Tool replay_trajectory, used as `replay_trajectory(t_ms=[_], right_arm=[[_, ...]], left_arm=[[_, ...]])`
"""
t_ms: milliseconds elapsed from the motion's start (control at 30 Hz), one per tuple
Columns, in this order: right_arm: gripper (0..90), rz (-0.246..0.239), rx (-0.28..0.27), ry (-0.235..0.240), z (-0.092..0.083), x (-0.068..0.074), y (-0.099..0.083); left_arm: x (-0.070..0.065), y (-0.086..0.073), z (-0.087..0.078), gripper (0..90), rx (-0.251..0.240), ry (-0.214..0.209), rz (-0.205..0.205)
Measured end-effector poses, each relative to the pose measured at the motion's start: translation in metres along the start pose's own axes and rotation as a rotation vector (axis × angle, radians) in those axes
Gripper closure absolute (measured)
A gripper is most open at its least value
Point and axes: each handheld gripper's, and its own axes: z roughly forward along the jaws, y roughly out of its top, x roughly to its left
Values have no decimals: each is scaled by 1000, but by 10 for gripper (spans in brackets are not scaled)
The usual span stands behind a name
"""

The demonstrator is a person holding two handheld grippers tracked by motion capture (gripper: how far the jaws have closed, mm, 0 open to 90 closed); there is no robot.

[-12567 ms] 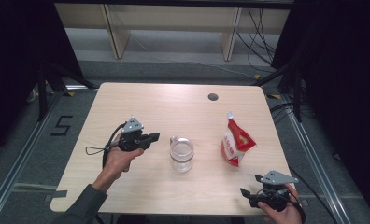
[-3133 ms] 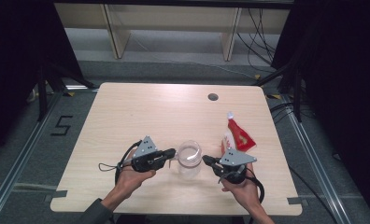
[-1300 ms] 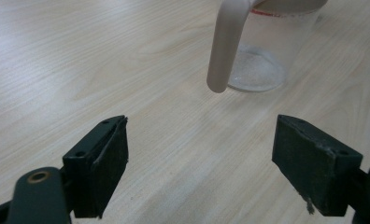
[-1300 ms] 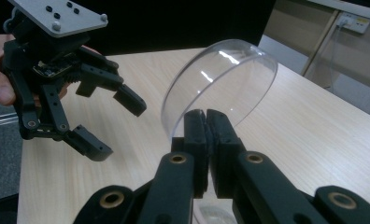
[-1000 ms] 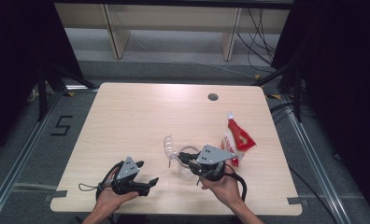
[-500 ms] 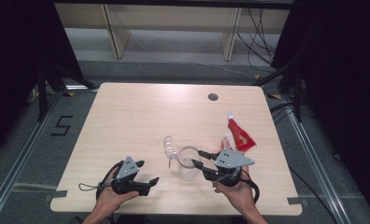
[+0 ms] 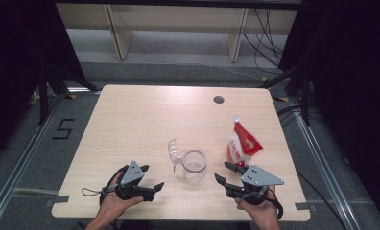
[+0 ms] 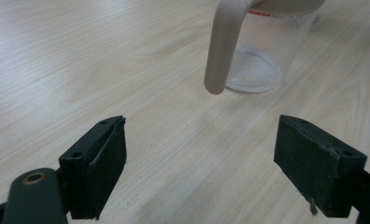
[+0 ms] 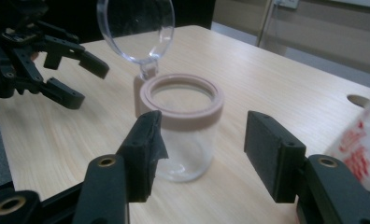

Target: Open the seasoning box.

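Observation:
A clear jar [image 7: 194, 167] with a pink rim [image 9: 183, 100] stands near the table's front middle. Its clear lid [image 7: 174, 152] is flipped up and back on the jar's left side. My right gripper [image 7: 222, 171] is just right of the jar, pointing at it. Its jaws have just been opening and stand apart with nothing between them; in the right gripper view [image 9: 202, 149] the jar [image 9: 185, 135] is a little ahead of them. My left gripper [image 7: 152, 177] rests open to the left of the jar, short of it [image 8: 199, 158]. The jar's pink hinge tab [image 8: 224, 46] hangs ahead of it.
A red and white bag [image 7: 243, 143] stands right of the jar, close behind my right gripper, and shows at the edge of the right gripper view [image 9: 360, 144]. A round hole [image 7: 219, 99] is in the wooden table [image 7: 145, 115] at the back. Both hands sit near the front edge.
My right gripper has let go at the jar's rim, opened, and drawn back to the right and toward the front edge. The lid stays up. The left gripper has kept still.

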Motion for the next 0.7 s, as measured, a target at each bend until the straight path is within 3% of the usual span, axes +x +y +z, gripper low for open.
replay_trajectory(t_ms=[100, 200, 233, 267, 367, 433, 567, 633, 700], right_arm=[[449, 43, 24, -27, -7, -1, -6], [444, 56, 34, -38, -11, -3, -11], [442, 33, 28, -59, -14, -5, -13], [439, 70, 44, -60, -16, -4, -15], [422, 103, 61, -73, -22, -5, -21], [415, 93, 61, -74, -24, -8, -23], [368, 153, 66, -128, -32, -14, -30], [346, 163, 68, -150, -33, -18, -32], [301, 163, 82, -180, -34, -22, -34]], left_arm=[[-1, 0, 0, 167, -3, -9, -5], [-1, 0, 0, 167, -2, -8, -5], [-1, 0, 0, 167, -2, -8, -5], [-1, 0, 0, 167, -2, -9, -5], [-1, 0, 1, 167, 0, -11, 5], [0, 1, 1, 167, 1, -13, 18], [-1, 1, 1, 167, 5, -5, 8], [-1, 1, 1, 167, 4, -8, 14], [-2, 0, 2, 167, 4, -12, -5]])
